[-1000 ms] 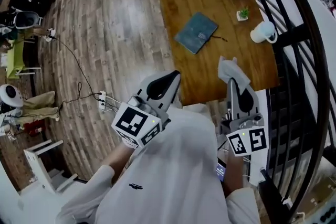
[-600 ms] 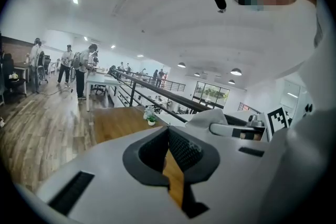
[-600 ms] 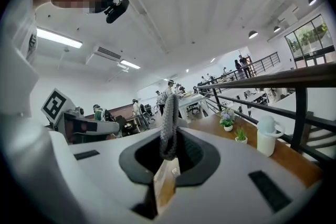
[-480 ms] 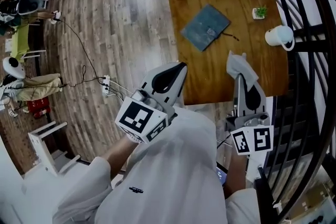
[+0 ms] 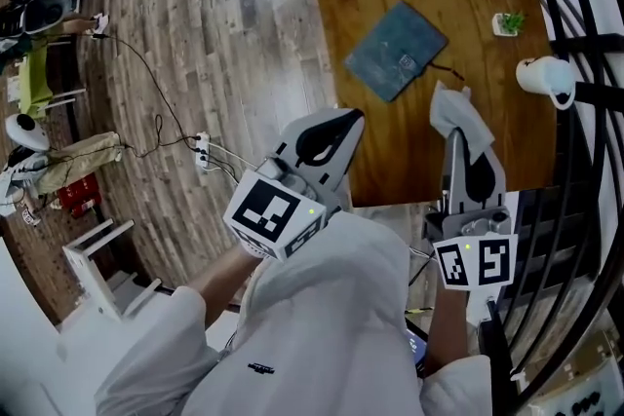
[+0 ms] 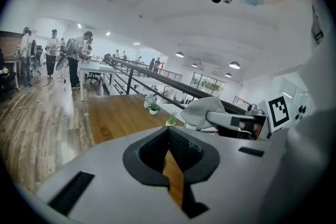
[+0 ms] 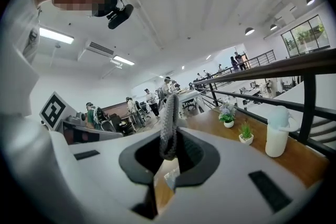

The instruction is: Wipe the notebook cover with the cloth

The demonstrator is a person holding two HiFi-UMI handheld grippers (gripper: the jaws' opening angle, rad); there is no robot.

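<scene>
Your right gripper (image 5: 455, 139) is clamped on the cloth (image 5: 450, 110), with the notebook (image 5: 395, 49) at its 11 o'clock. Your left gripper (image 5: 349, 120) is closed and empty.

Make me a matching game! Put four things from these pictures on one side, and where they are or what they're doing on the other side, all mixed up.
Things:
1. notebook
2. cloth
3. white jug
4. left gripper

Places or states:
A. pinched in the right gripper
B. holds nothing, jaws together
C. lying flat on the table
D. standing on the table by the railing

Pairs: 1-C, 2-A, 3-D, 4-B
</scene>
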